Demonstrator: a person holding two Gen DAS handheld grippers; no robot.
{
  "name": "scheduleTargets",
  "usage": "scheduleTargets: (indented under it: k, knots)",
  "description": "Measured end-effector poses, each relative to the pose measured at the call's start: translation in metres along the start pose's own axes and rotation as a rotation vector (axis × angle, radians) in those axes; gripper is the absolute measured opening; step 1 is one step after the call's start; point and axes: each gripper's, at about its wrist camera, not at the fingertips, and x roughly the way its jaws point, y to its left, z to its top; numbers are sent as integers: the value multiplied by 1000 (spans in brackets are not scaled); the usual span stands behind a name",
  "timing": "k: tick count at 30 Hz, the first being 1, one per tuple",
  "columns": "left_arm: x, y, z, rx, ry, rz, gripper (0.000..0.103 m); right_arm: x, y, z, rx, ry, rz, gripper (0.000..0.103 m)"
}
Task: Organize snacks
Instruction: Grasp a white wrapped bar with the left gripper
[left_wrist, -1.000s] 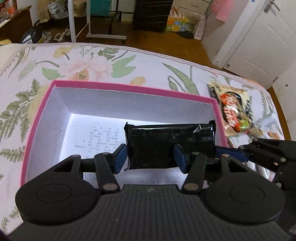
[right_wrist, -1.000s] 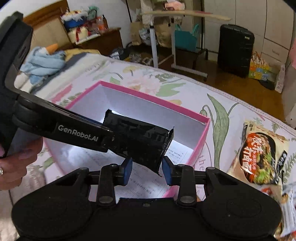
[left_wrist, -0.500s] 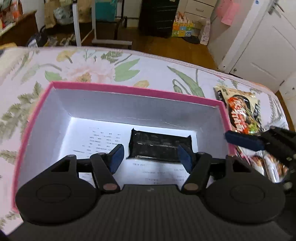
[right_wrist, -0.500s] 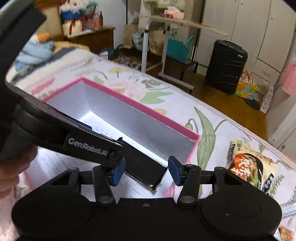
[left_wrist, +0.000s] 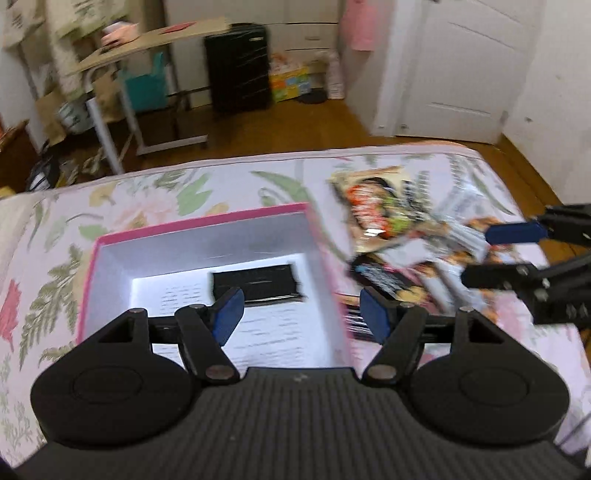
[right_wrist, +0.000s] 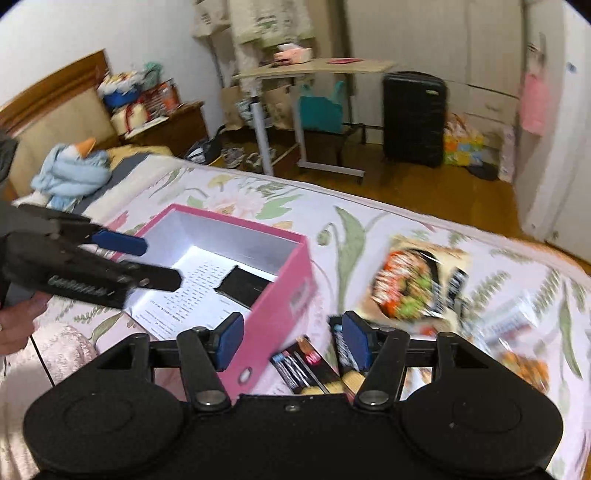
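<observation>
- The bed (right_wrist: 229, 192), under a floral cover, carries everything.
- A pink box (right_wrist: 280, 295) with white walls sits open on it, printed paper on its floor.
- A heap of snack packets (right_wrist: 417, 284) lies just right of the box, blurred.
- A black packet (left_wrist: 256, 282) lies flat inside the box, toward its far right corner.
- The left gripper (left_wrist: 297, 314) hangs over the box's right wall, jaws opening, nothing between them.
- The right gripper (right_wrist: 293, 339) is above the near packets, jaws opening, empty.

Pink box (right_wrist: 280, 295), white inside; black snack packet (left_wrist: 255, 282); floral bedspread (right_wrist: 354, 236), green leaves; blue gripper pads (left_wrist: 229, 314).
</observation>
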Motion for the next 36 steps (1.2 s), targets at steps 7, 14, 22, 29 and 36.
scheduleTargets:
  k: [7,14,22,29,36]
  knots:
    - [2,-53,-10,54,7,-89,69,-22,-36,-33,74,-38,-40,64]
    - [40,-88,-30,92,38,-147,69,1,-75,-63,182,-13,-44,64]
    - [89,-130,-62,348,6,-266,67,45,-105,-87,238,49,-10,63]
    - [144,-159,-70,503,71,-272,65,83,-118,-92,217,71,-51,63]
    - [173,-180,-71,673,133,-264,64,100,-119,-90,146,87,-52,39]
